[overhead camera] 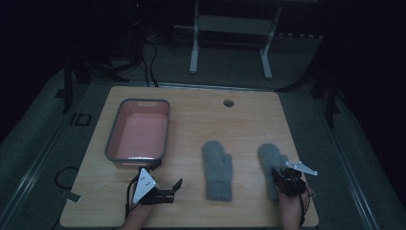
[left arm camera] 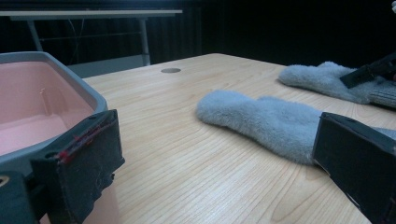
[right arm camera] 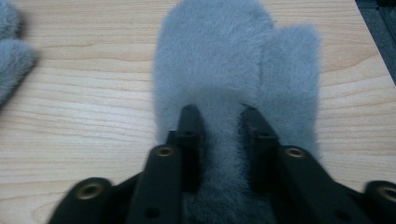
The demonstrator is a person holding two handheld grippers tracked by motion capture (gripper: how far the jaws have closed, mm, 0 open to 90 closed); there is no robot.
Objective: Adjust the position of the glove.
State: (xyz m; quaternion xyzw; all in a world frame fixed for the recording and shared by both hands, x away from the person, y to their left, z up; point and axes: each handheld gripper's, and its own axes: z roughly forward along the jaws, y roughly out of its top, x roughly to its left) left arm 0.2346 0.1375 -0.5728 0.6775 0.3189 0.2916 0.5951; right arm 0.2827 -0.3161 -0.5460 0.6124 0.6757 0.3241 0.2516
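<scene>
Right tongs [right arm camera: 219, 116]: jaws partly closed, pressed down into the right mitten [right arm camera: 219, 60] with a ridge of its fur pinched between them; the mitten lies flat on the table [right arm camera: 84, 93], near its right edge.
Left tongs [left arm camera: 215, 154]: jaws spread wide, holding nothing, low over the table's near left, just beside the basin [left arm camera: 79, 86].
Middle mitten [overhead camera: 217, 168]: flat on the table, untouched, between the two tongs.
Basin, far left: pink inside, grey rim, nothing in it.
Progress: barely begun, by my judgement; one mitten gripped but not lifted, both apparently bound for the basin.
</scene>
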